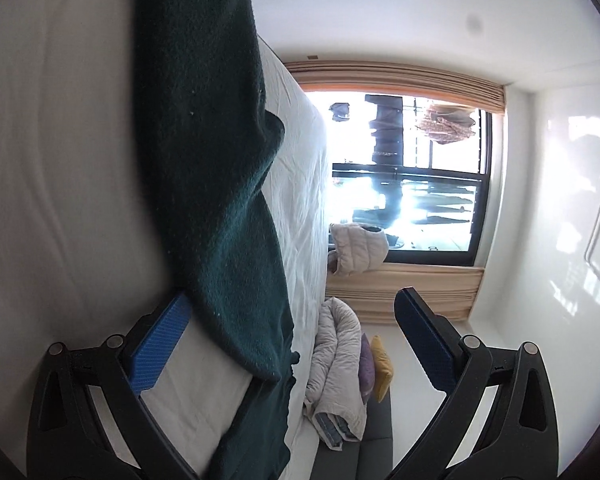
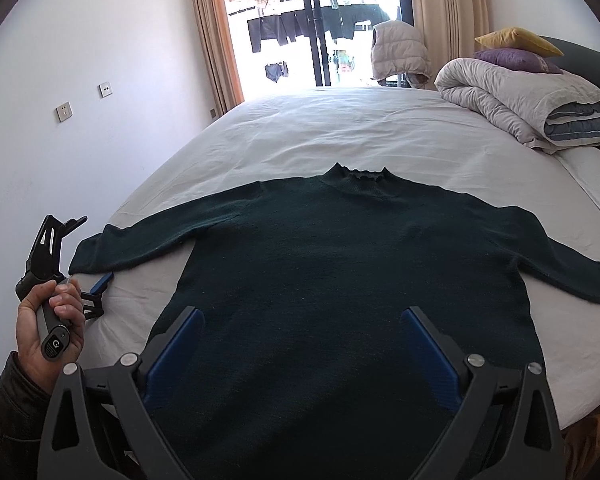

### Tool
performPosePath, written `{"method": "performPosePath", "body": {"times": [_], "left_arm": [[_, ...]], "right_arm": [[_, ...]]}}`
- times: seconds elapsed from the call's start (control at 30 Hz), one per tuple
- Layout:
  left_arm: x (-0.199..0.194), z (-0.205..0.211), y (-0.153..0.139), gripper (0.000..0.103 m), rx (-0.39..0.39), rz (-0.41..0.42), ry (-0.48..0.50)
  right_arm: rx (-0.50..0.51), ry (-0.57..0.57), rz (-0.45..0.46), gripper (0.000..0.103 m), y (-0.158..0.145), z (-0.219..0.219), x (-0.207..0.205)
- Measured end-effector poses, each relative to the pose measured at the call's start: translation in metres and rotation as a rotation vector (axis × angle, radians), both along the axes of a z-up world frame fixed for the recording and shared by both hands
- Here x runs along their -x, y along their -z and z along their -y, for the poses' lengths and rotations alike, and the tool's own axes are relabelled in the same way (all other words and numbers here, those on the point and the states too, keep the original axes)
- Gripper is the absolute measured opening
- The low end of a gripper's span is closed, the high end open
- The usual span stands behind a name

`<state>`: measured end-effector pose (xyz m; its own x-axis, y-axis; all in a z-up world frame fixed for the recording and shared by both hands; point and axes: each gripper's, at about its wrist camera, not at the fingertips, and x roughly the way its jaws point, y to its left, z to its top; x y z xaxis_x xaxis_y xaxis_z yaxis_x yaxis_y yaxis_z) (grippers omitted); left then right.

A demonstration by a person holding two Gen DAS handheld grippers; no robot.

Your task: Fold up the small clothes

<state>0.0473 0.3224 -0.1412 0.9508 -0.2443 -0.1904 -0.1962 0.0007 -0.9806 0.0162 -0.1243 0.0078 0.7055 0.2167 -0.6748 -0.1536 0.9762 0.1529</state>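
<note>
Daylit from the window (image 2: 320, 20), blown out to white glare in both views. Strong fisheye bending, dark corner vignettes. Soft blur on the near sweater (image 1: 204, 140); left view rolled sideways.

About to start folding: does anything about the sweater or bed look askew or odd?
Nothing stands out. The dark green sweater lies flat on the white bed, sleeves spread. The left hand-held gripper is open at the left sleeve cuff.

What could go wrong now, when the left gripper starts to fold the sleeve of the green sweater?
The left gripper, open beside the sleeve cuff, might also pinch the white bedsheet under it. The sweater lies near the bed's front edge, so pulling could drag the hem off.
</note>
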Motion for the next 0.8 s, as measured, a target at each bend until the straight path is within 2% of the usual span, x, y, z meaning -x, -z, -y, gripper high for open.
{"method": "performPosePath", "body": {"times": [0.1, 0.13, 0.2, 0.27, 0.33, 0.37, 0.43, 0.67, 0.73, 0.8], "left_arm": [[-0.01, -0.003, 0.005, 0.1, 0.012, 0.001, -0.03], [-0.024, -0.014, 0.006, 0.097, 0.017, -0.001, -0.034], [-0.027, -0.023, 0.009, 0.082, 0.018, -0.011, -0.037], [-0.031, -0.026, 0.016, 0.051, 0.019, -0.042, -0.036], [-0.03, -0.033, 0.027, 0.03, 0.039, -0.078, -0.044], [-0.03, -0.037, 0.033, 0.024, 0.055, -0.079, -0.049], [-0.031, -0.042, 0.034, 0.018, 0.038, -0.084, -0.056], [-0.042, -0.05, -0.001, 0.009, -0.149, -0.125, -0.076], [-0.048, -0.049, -0.022, 0.008, -0.24, -0.127, -0.073], [-0.058, -0.037, -0.055, 0.008, -0.404, -0.123, -0.056]], "right_arm": [[-0.032, -0.004, -0.011, 0.099, 0.001, -0.002, -0.003], [-0.038, -0.006, -0.011, 0.098, 0.001, -0.003, -0.003], [-0.039, -0.007, -0.008, 0.098, 0.001, -0.005, -0.004], [-0.037, -0.01, -0.005, 0.097, 0.002, -0.008, -0.004], [-0.035, -0.013, -0.009, 0.094, 0.004, -0.01, -0.006], [-0.036, -0.012, -0.012, 0.094, 0.004, -0.01, -0.007], [-0.04, -0.007, -0.015, 0.092, 0.006, -0.008, -0.009], [-0.08, 0.028, -0.033, 0.087, 0.013, 0.013, -0.017], [-0.094, 0.048, -0.033, 0.087, 0.016, 0.024, -0.02], [-0.111, 0.068, -0.04, 0.087, 0.019, 0.033, -0.024]]}}
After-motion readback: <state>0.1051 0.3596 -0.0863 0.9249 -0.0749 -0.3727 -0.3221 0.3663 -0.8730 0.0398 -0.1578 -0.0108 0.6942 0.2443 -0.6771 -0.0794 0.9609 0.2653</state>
